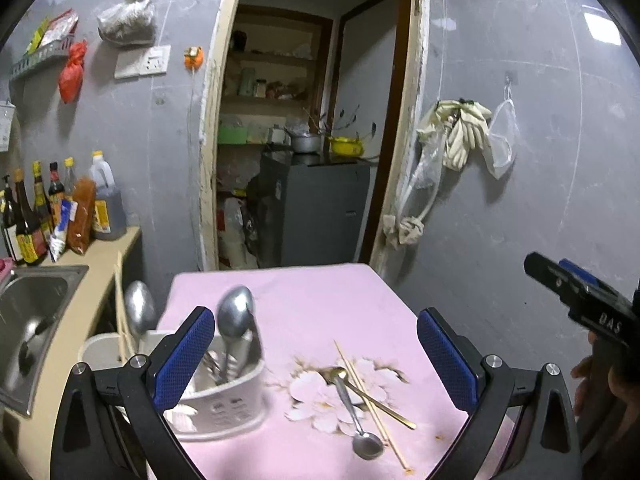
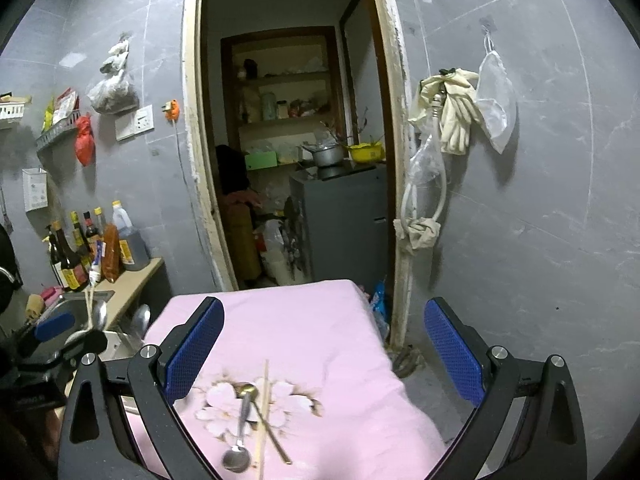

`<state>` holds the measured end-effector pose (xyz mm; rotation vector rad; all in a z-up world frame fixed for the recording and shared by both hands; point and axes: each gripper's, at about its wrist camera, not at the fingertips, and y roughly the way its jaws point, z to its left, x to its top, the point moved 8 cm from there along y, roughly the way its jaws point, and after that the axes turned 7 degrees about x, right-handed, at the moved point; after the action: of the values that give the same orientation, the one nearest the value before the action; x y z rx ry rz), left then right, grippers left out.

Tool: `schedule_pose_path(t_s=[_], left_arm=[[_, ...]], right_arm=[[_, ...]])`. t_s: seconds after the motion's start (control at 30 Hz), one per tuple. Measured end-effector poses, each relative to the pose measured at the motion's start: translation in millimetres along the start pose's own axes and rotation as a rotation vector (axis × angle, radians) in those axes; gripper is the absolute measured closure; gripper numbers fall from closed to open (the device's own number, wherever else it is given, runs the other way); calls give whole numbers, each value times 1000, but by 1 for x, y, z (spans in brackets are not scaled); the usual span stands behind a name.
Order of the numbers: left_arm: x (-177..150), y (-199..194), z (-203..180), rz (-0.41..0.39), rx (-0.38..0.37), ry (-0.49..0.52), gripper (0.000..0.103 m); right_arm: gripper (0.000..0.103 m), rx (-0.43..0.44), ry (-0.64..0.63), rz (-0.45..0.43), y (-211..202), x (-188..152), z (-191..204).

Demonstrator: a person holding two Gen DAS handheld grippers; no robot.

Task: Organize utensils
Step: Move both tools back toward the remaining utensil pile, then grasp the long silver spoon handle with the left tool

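Left wrist view: my left hand-held gripper (image 1: 316,354) is spread wide and holds nothing, touching nothing. Lower centre of frame, on the pink table (image 1: 304,304): a silver spoon (image 1: 354,412), a gold spoon (image 1: 362,390) and loose chopsticks (image 1: 370,402), crossed in one heap. Lower left: white utensil holder (image 1: 224,400), already carrying a large spoon (image 1: 234,316). Right edge: my right hand-held gripper (image 1: 560,276). The step in hand, I judge, is picking from the heap; best to take one piece by its handle, clear of the crossing point, so the others lie undisturbed. Right wrist view: right hand-held gripper (image 2: 324,350) equally wide, empty, hanging above the same heap, with the silver spoon (image 2: 239,434) and chopsticks (image 2: 263,420) at lower centre; my left hand-held gripper (image 2: 56,326) at left edge.
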<state>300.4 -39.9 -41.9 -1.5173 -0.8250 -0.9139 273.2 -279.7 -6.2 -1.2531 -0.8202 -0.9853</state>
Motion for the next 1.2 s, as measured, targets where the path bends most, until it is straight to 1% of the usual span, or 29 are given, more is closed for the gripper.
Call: schedule_pose_path(t_s=[0.2,0.3,0.47,0.57,0.7,0.73,0.77,0.83,0.87,0.93,1.0,1.07,1.17,1.2], left_arm=[[-19,13,-19,54,19,8,1],[-31,25,-24,95,38,0,1],[-57,49,-26,168,72,-50,1],[-79,66,-25,217,90,-77,1],[-103,86,-27,269,89,-85,2],[-108,90,-28,278,87,-85,5],[-112,93,-29,286,84,-84,8],[-123,103,-31,317,74,-78,18],[-126,108,-33,329,70,-78,20],[-132,117,-35,353,59,-81,29],[-138,127,-37,378,48,-91,34],[-144,138,-38,403,43,-97,37],[-151,150,-38,428,42,-106,49],[-152,154,-38,435,41,-108,54]], right_arm=[[5,3,8,46,13,-10,-29],[5,28,22,80,25,-19,-38],[5,106,19,143,54,-42,-50],[5,162,15,191,77,-64,-54],[7,251,15,246,106,-93,-53],[12,279,16,263,115,-102,-51],[20,293,16,273,121,-108,-50],[29,329,13,307,136,-123,-45],[33,348,10,321,143,-130,-42],[38,387,-1,350,156,-144,-36],[45,411,-15,375,166,-154,-30],[56,432,-18,400,175,-163,-26],[63,457,-15,440,188,-175,-20],[64,463,-16,455,192,-179,-18]])
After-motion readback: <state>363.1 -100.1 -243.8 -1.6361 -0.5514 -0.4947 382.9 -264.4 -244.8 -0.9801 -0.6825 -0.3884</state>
